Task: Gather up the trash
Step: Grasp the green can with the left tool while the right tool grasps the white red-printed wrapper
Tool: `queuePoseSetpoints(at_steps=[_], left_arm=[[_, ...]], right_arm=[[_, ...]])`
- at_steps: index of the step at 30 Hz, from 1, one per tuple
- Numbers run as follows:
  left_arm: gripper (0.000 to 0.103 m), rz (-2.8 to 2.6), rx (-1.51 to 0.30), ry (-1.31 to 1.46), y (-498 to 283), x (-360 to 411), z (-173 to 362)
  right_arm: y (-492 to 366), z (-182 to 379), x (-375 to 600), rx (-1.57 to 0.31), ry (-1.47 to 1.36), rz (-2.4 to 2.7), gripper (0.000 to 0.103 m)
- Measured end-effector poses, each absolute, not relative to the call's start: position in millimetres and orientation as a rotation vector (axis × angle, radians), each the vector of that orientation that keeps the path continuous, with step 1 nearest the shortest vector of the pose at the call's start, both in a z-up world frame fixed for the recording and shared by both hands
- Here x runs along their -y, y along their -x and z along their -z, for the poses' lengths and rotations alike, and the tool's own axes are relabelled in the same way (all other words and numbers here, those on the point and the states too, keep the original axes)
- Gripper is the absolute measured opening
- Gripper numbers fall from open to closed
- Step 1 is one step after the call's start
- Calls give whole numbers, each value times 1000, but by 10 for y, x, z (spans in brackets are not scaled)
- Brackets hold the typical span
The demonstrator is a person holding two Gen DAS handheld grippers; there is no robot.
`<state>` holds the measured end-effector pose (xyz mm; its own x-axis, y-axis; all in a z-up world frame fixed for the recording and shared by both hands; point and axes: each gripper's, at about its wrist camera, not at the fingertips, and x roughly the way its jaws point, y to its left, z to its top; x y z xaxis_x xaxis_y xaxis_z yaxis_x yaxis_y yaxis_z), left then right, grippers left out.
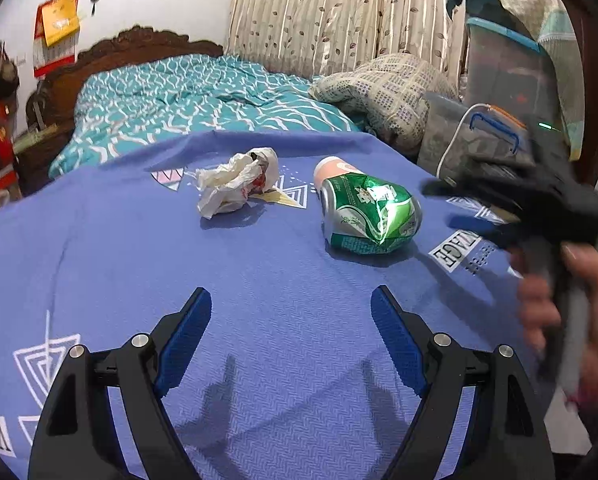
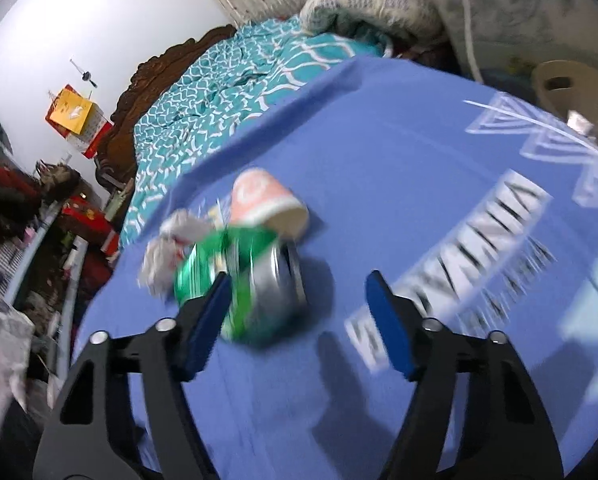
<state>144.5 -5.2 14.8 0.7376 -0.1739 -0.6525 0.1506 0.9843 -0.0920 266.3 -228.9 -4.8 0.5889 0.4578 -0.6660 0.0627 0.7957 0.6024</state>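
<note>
Cloth: a blue printed cloth (image 1: 259, 280) covered the work surface, with a teal-covered bed (image 1: 187, 96) behind it.
Left gripper (image 1: 291, 320): jaws wide, nothing between them, over bare cloth.
Right gripper (image 2: 299, 316): blurred, jaws apart, none of the trash gripped.
Can: a crushed green can (image 1: 369, 212) lay on its side mid-cloth.
Cup: a pink paper cup (image 2: 267, 206) lay just behind the can.
Wrapper: a crumpled white wrapper (image 1: 235, 186) lay left of the can.

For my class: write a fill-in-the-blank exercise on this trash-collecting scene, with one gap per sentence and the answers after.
1. The crushed can is mostly ____ in colour.
2. The can lies on a ____ cloth.
3. In the left wrist view, the crumpled paper lies to the can's ____.
4. The left gripper holds ____.

Answers: green; blue; left; nothing
</note>
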Motion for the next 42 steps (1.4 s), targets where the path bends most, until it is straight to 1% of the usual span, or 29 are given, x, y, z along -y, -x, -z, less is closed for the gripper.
queuePoseSetpoints(at_steps=[3,4,6,11,14,16,18,21,25,26,27,28,32,33,34,37,40,42], left_arm=[[76,207,-742,105,-1489,-61,-129],[72,218,-749,132,-1504,-103,-119],[69,242,-769,191,-1548,-189,-90],[68,290,-784,332,-1604,-407,-62],[68,324,-793,412,-1628,-527,-45],[68,336,-821,448,-1681,-558,-14],[68,359,-848,471,-1739,-553,-2],[68,402,-876,462,-1865,-478,-48],[68,465,-976,443,-2183,-307,-65],[68,487,-997,466,-2282,-297,-40],[68,502,-1016,499,-2377,-307,-7],[68,521,-1034,542,-2463,-326,30],[67,597,-1072,637,-2686,-292,136],[64,599,-1081,633,-2721,-257,158],[57,601,-1093,626,-2746,-217,191],[45,605,-1139,618,-2764,-120,319],[44,585,-1123,643,-2689,-214,316],[43,563,-1074,654,-2588,-374,222]], right_arm=[[-2951,119,2237,-985,-666,-319,63],[-2987,143,2175,-1005,-663,-366,59],[-2914,178,2012,-1052,-639,-433,53],[-2219,115,1490,-1093,-596,-737,52],[-1893,70,1379,-1063,-508,-776,52],[-1826,43,1433,-1032,-477,-750,53],[-1888,23,1573,-998,-474,-696,53],[-2140,86,1795,-1003,-561,-636,53],[-2467,142,1872,-1009,-630,-614,52],[-2564,186,1867,-1018,-654,-602,51],[-2618,213,1857,-1026,-662,-587,46],[-2670,241,1844,-1034,-663,-575,38],[-2774,380,1798,-1066,-649,-555,34],[-2785,399,1777,-1070,-657,-559,34],[-2791,406,1764,-1069,-662,-561,34],[-2812,387,1694,-1065,-648,-565,34],[-2775,370,1621,-1078,-634,-588,34],[-2786,307,1514,-1082,-613,-622,34]])
